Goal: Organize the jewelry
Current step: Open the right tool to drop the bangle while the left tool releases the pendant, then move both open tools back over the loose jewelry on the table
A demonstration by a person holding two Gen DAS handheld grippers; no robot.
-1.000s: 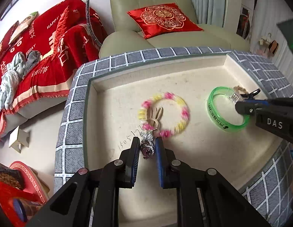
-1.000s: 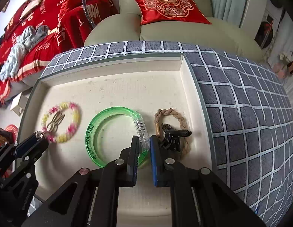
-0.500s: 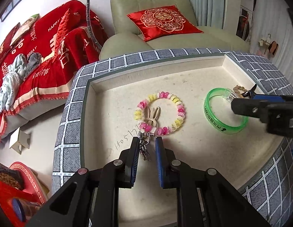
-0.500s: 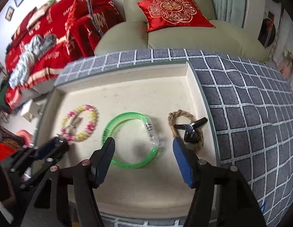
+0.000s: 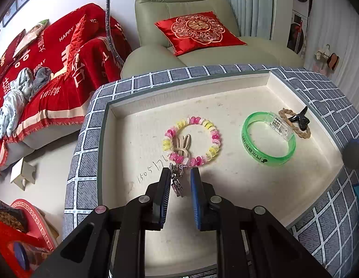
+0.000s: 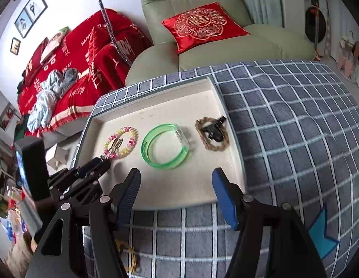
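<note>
A cream tray (image 5: 225, 102) holds a pink and yellow bead bracelet (image 5: 212, 136) with a beige bunny tie (image 5: 183, 143) inside it. To the right lie a green bangle (image 5: 246, 143) and a braided brown cord (image 5: 302, 134) under a black clip (image 5: 300, 119). My left gripper (image 5: 179, 183) is shut on a silver charm chain (image 5: 177, 183) just in front of the bead bracelet. My right gripper (image 6: 177, 173) stands open and empty above the tray's front edge (image 6: 174, 190), back from the bangle (image 6: 147, 155) and the cord (image 6: 214, 148).
The tray sits on a grey checked cloth (image 6: 295, 139). A blue paper piece (image 6: 320, 238) and a yellow tassel (image 6: 130, 257) lie on the cloth near me. Behind are a green armchair (image 5: 179, 7) with a red cushion (image 5: 198, 30) and a red sofa (image 5: 52, 69).
My right gripper was shut at the bangle's clear clasp; it has opened wide and drawn back and up, leaving the bangle flat in the tray. The left gripper stayed put.
</note>
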